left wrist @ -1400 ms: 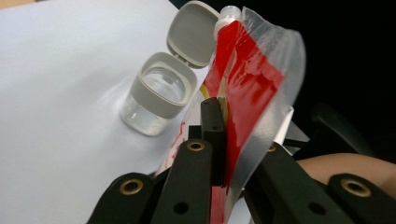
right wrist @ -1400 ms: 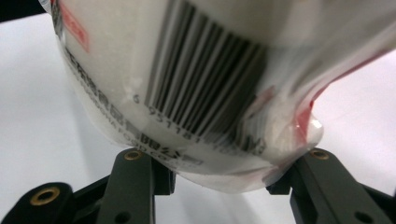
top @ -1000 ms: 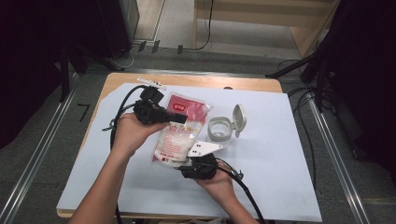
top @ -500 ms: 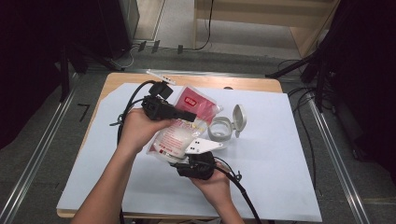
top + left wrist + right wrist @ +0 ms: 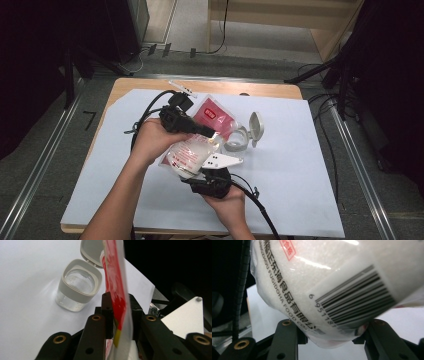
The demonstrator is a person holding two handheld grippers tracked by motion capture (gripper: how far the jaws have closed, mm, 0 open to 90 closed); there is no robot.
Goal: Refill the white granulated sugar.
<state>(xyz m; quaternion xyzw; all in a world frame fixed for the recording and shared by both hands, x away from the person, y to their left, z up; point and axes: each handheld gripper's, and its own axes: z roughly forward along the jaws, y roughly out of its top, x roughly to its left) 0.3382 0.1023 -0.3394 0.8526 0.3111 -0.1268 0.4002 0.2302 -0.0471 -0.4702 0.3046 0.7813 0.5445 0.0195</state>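
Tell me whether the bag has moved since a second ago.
Yes. The bag has tipped up, its red top now nearer the open jar.

a lab-style recording room is suggested: a wooden table (image 5: 150, 86) covered by white paper (image 5: 300, 175) is flanked by metal floor rails (image 5: 37, 172), with cables (image 5: 220, 35) at the upper centre and dark stands (image 5: 345, 75) at the upper right.
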